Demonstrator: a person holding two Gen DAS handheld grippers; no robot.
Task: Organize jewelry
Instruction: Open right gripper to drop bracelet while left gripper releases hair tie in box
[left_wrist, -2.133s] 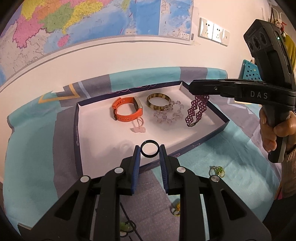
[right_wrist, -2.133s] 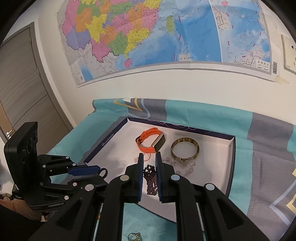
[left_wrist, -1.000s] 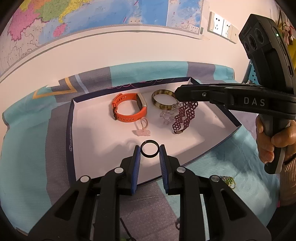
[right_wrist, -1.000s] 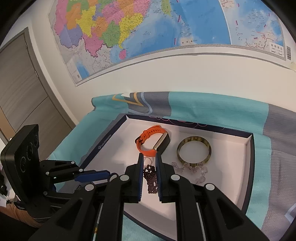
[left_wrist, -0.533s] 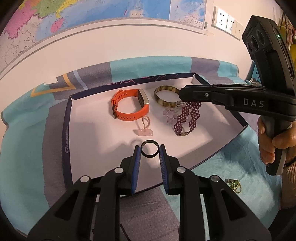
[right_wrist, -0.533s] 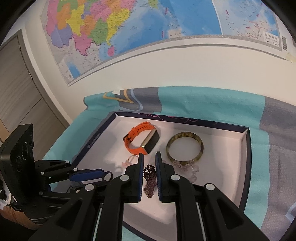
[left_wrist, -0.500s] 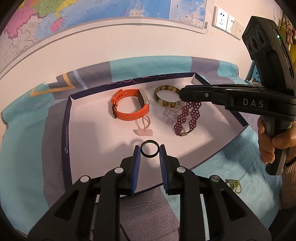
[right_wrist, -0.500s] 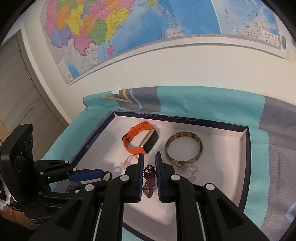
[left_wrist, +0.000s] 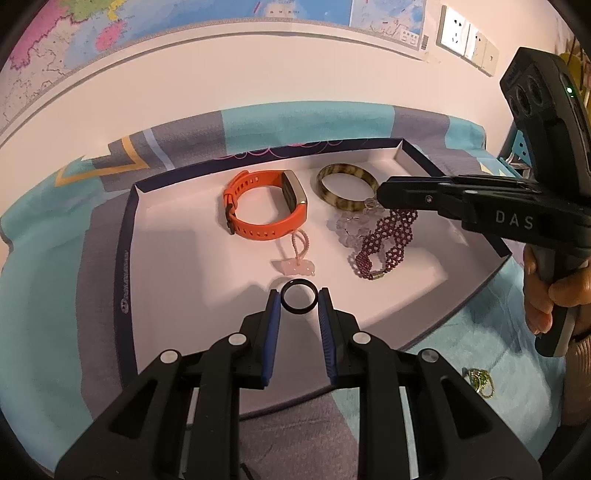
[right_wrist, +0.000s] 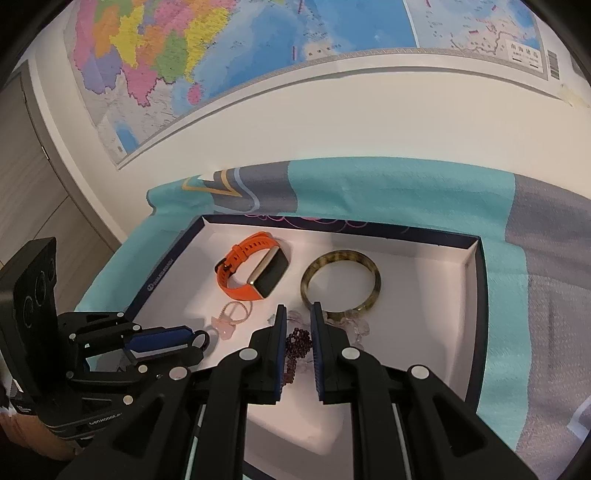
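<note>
A shallow white tray (left_wrist: 177, 258) with a dark rim holds an orange watch band (left_wrist: 264, 210), a mottled bangle (left_wrist: 347, 188), a clear bead bracelet (left_wrist: 349, 227), a pink charm loop (left_wrist: 295, 264) and a maroon beaded bracelet (left_wrist: 384, 245). My left gripper (left_wrist: 298, 297) is shut on a black ring (left_wrist: 299, 295) and holds it just above the tray's front part. My right gripper (right_wrist: 297, 317) has its jaws slightly apart over the maroon bracelet (right_wrist: 297, 345), which lies slack on the tray floor (right_wrist: 424, 332).
A teal and grey cloth (left_wrist: 44, 295) covers the table. A green bead item (left_wrist: 480, 380) lies on it right of the tray. The wall with a map (right_wrist: 221, 48) stands right behind. A door (right_wrist: 33, 166) is at the left.
The right gripper lowered the maroon bracelet onto the tray beside the clear beads and opened a little. The left gripper kept the black ring and moved further over the tray.
</note>
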